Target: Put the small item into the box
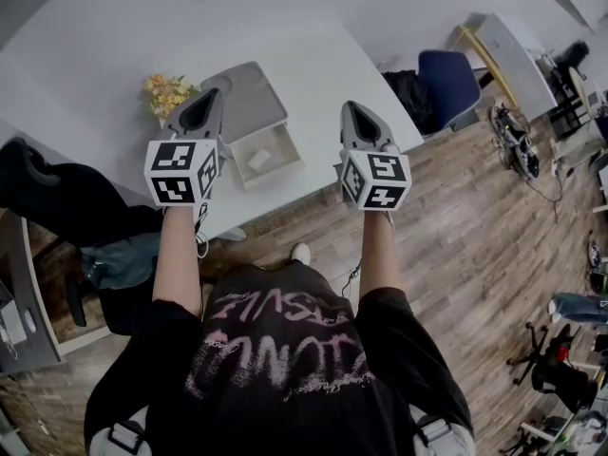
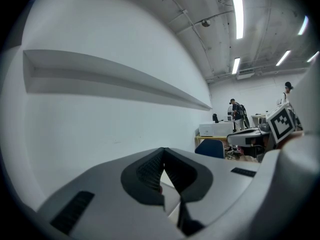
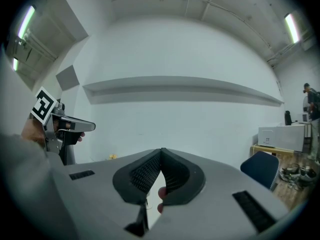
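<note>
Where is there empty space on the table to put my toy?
The table is bare between the box and the right gripper, and left of the flowers. It is crowded where flowers, box and left gripper sit close together.

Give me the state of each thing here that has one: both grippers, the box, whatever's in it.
Left gripper: fingers shut, nothing between them.
Right gripper: fingers shut, nothing between them.
Box: open, on the table.
Lid: folded back behind the box.
Small item: lying inside the box.
</note>
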`<action>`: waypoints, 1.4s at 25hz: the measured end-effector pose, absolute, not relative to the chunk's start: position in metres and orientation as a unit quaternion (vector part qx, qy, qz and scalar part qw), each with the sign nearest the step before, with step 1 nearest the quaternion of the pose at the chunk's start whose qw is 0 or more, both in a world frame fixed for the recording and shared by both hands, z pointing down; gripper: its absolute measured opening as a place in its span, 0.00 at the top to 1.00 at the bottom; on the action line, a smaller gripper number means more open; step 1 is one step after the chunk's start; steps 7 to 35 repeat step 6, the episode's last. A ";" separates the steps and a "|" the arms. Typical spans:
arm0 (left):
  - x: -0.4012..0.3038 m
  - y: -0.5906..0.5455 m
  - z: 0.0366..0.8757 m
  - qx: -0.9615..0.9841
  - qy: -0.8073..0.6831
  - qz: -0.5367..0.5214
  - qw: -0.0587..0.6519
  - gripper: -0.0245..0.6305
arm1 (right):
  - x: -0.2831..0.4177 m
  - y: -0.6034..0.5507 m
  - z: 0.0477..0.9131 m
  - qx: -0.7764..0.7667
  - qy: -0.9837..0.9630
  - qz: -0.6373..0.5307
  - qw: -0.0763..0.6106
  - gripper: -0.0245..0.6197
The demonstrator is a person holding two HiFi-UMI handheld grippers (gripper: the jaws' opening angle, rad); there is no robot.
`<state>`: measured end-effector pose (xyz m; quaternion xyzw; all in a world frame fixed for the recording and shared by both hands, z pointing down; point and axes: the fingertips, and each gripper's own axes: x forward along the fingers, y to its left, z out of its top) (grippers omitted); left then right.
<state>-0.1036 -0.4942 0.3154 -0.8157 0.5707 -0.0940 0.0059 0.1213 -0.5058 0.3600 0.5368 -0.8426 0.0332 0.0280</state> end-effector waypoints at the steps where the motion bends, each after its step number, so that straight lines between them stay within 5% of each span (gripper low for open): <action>1: -0.103 -0.494 0.315 -0.816 0.571 -0.094 0.006 0.96 | 0.121 -0.505 0.359 0.537 -0.842 0.033 0.028 0.95; 35: -0.103 -0.491 0.310 -0.818 0.568 -0.092 0.006 0.96 | 0.120 -0.503 0.355 0.538 -0.842 0.031 0.027 0.95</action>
